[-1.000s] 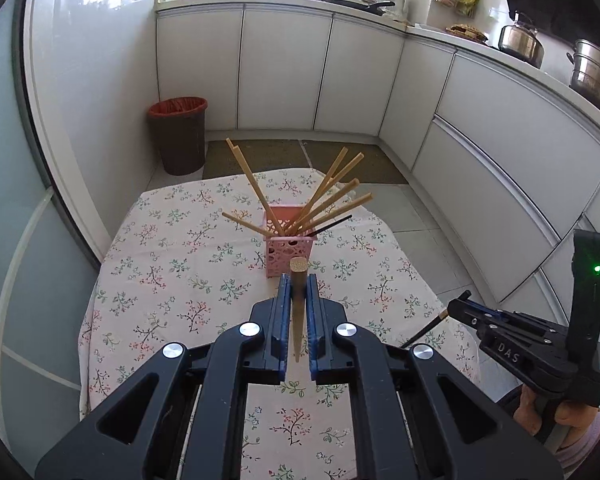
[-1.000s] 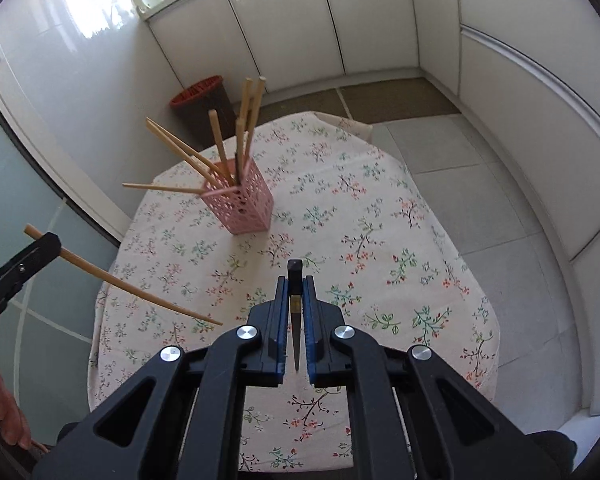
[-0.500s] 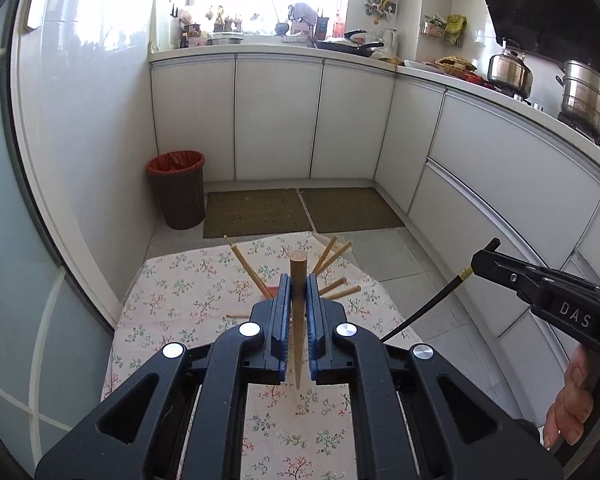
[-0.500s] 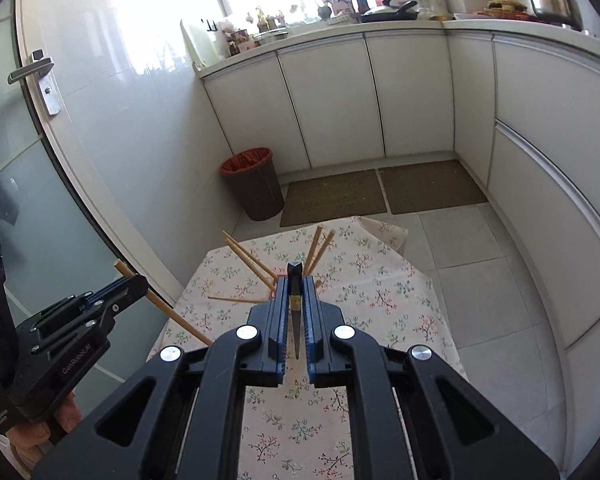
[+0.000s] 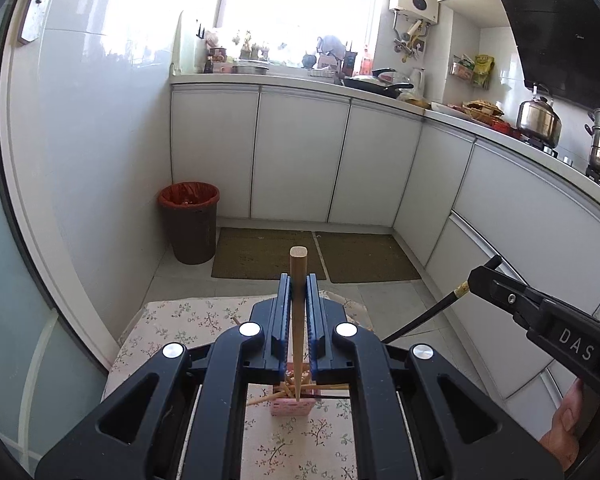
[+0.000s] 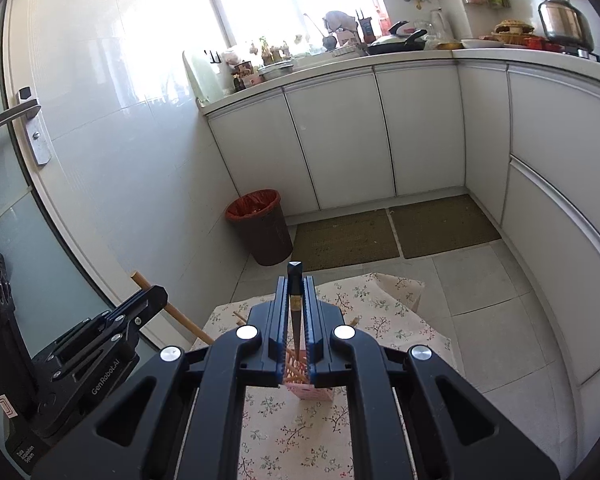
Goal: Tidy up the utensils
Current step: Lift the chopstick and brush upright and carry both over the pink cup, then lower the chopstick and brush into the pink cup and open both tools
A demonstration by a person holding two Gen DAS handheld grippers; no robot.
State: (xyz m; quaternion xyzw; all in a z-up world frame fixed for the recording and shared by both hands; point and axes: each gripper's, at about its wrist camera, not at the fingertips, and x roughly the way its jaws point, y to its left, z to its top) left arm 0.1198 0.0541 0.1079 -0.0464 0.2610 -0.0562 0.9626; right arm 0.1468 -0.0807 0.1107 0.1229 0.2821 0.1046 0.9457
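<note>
Your left hand-held gripper [image 5: 298, 320] is clenched on a pale wooden chopstick [image 5: 299, 304], which stands up between the blue pads with its blunt end poking above them and its thin end pointing down at the pink holder [image 5: 291, 406]. That holder sits on the tabletop [image 5: 180, 320], which wears a flowered cloth, and several wooden chopsticks [image 5: 260, 400] lean out of it at loose angles. In the right wrist view the same gripper shows at the left edge [image 6: 152, 300], the wooden stick [image 6: 180, 316] slanting across its tip.

Further right, your right hand-held gripper [image 6: 295, 320] is clenched on a dark chopstick [image 6: 295, 300] with a gold band, also held upright, its tip aimed at the pink holder [image 6: 310, 392] below. From the left wrist view you can see this gripper at the right [image 5: 484, 276], the black stick [image 5: 424, 316] running down and leftward from it. Your thumb [image 5: 566, 420] shows at the lower right corner.

Both grippers are above the tabletop, near one another, with the holder beneath them.
</note>
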